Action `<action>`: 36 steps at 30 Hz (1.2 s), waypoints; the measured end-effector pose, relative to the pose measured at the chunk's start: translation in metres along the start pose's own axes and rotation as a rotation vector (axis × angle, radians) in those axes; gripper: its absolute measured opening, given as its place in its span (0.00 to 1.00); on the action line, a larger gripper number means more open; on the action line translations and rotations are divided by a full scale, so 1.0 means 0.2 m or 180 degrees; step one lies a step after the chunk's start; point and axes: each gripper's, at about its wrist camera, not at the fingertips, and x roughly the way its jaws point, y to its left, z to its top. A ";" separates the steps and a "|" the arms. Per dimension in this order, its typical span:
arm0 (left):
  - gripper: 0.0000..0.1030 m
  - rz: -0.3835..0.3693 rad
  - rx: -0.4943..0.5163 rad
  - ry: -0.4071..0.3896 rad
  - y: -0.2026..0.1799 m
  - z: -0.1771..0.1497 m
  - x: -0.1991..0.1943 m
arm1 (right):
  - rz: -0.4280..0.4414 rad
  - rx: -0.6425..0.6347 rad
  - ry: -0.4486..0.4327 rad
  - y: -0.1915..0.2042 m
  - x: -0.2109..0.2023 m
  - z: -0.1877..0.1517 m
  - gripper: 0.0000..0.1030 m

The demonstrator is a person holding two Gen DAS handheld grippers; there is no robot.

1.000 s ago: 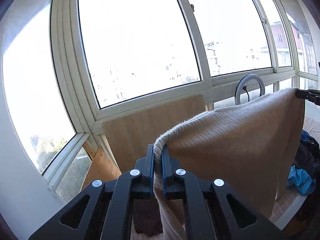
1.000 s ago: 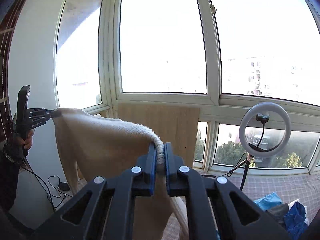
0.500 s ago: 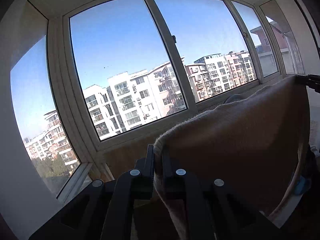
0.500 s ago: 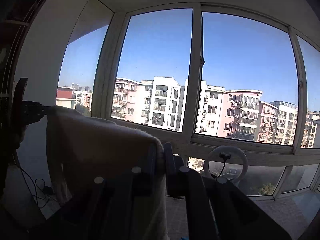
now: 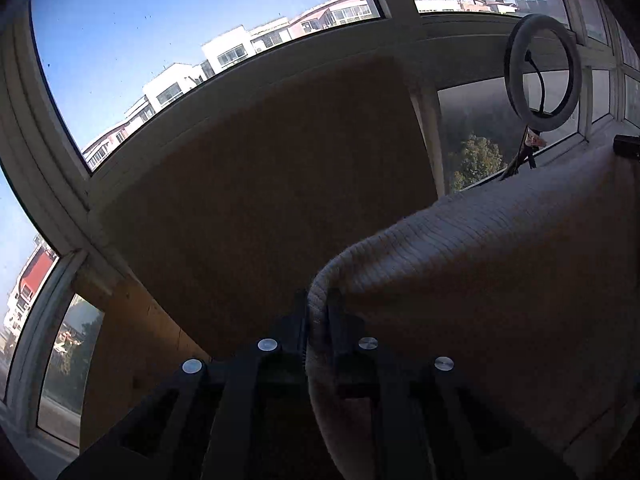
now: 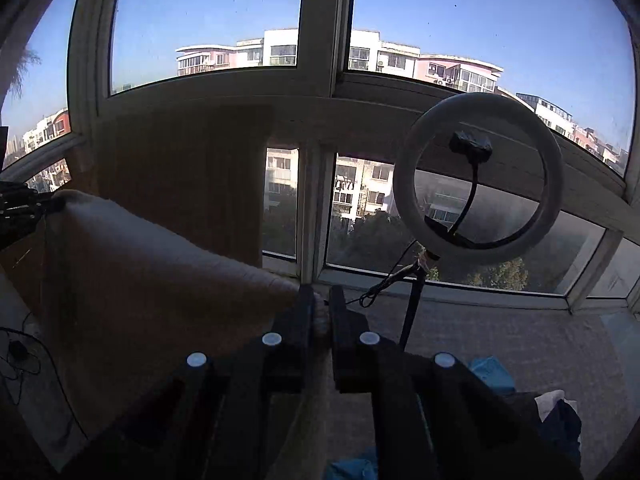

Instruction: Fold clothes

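Observation:
A cream ribbed knit sweater (image 5: 480, 264) hangs stretched in the air between my two grippers. My left gripper (image 5: 318, 312) is shut on one top corner of it. My right gripper (image 6: 322, 308) is shut on the other top corner, and the sweater (image 6: 152, 276) spreads to its left. In the left wrist view the right gripper's tip (image 5: 626, 146) shows at the far right edge. In the right wrist view the left gripper (image 6: 24, 204) shows at the far left edge. The sweater's lower part is hidden below the frames.
A ring light on a stand (image 6: 476, 176) stands by the window. A wooden board (image 5: 260, 184) leans against the window frame. Blue and dark clothes (image 6: 560, 416) lie on the checked surface at lower right. Cables (image 6: 20, 356) lie at lower left.
Both grippers have tipped downward with the sweater still held. The views show less sky and more of the board, ring light and surface below.

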 end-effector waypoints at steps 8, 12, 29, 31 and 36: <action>0.10 -0.0421 -0.0119 0.0728 -0.08 -0.44 0.45 | 0.0376 0.0405 0.0891 -0.15 0.36 -0.45 0.18; 0.11 -0.0537 -0.0160 0.0681 0.06 -0.74 0.14 | 0.0706 0.0490 0.0706 -0.20 0.00 -0.65 0.23; 0.41 -0.0952 -0.0487 0.1533 -0.22 -1.72 -0.03 | 0.0549 0.1147 0.1193 0.24 -0.18 -1.55 0.70; 0.41 -0.0890 -0.0410 0.1548 -0.25 -1.74 -0.01 | 0.0460 0.1101 0.1304 0.30 -0.14 -1.61 0.70; 0.26 -0.0985 -0.0361 0.1411 -0.28 -1.73 -0.04 | 0.0221 0.0877 0.1531 0.40 -0.07 -1.72 0.70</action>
